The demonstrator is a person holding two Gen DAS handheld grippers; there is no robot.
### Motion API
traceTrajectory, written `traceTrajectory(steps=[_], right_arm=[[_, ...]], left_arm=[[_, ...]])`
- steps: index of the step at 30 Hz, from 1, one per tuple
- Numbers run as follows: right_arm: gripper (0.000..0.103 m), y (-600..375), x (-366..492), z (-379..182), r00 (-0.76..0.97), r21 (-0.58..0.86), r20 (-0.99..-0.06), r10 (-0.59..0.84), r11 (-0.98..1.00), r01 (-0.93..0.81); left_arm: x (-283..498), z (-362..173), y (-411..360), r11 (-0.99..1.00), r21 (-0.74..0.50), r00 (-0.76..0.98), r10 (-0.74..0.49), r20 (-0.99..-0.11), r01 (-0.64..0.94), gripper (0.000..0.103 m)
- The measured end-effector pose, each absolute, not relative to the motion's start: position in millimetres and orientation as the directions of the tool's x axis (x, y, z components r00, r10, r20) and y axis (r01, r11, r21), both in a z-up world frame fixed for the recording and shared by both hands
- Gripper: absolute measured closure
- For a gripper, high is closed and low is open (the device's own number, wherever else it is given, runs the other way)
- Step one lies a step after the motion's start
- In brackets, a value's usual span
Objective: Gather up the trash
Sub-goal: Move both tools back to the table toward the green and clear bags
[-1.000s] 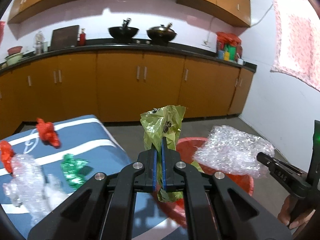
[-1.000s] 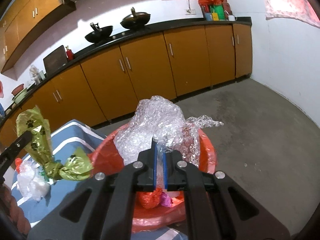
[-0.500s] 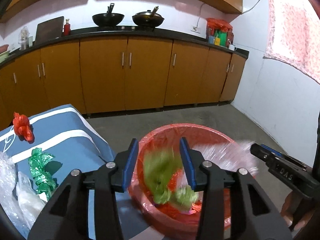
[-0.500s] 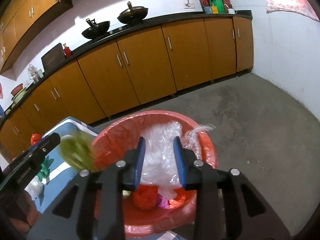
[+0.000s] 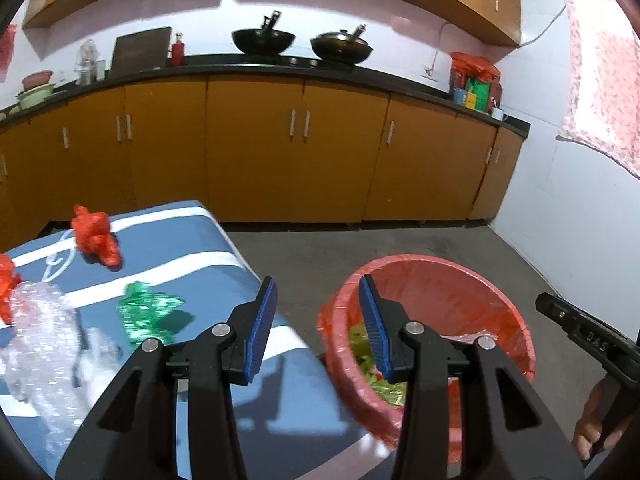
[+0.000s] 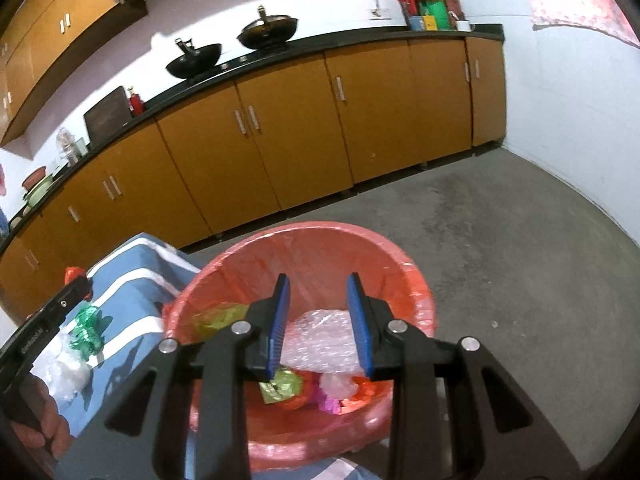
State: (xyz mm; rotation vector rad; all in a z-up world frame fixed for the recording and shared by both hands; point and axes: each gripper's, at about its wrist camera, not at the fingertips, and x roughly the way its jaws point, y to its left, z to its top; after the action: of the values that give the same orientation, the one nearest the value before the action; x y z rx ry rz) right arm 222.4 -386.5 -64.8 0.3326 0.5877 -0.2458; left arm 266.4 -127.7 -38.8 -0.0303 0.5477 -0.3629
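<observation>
Glossy red plastic bin liner (image 6: 320,248), crinkly clear bubble wrap (image 6: 324,340), rough concrete floor (image 6: 500,240), striped cloth (image 5: 192,240)

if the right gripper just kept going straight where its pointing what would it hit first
Most likely the bubble wrap lying in the red bin. The open right gripper points down into the bin and the wrap shows right between its fingers. Depth is hard to judge, but nothing else seems to lie in that line.

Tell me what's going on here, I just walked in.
Someone with two handheld grippers is clearing trash off a blue table into a red bin. Both the left gripper and right gripper are open and empty over the bin, where bubble wrap and a green bag lie. Red, green and clear scraps remain on the table.
</observation>
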Motion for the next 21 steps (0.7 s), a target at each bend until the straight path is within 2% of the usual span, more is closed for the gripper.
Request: traceTrajectory(steps=[9,15,21], right_arm=[[0.072,-313,241,-55,0.815,0.232,-0.579,-0.007,0.957,0.173],[0.072,-249,253,-52,0.807,0.227,-0.583,0.095,0.973,0.05],[0.072,-182,272,-57,0.77,0.208,-0.611,0.184,0.976,-0.068]], left_arm=[[237,-18,-46,0.973,-0.079,0.871,-0.231,-0.434,0.219,0.059],[208,-11,32,0.998,-0.043,0.92,-0.066,-0.387,0.053,0.059],[195,-24,93,0.996,-0.025,0.911,0.073,-0.405,-0.091,0.056]])
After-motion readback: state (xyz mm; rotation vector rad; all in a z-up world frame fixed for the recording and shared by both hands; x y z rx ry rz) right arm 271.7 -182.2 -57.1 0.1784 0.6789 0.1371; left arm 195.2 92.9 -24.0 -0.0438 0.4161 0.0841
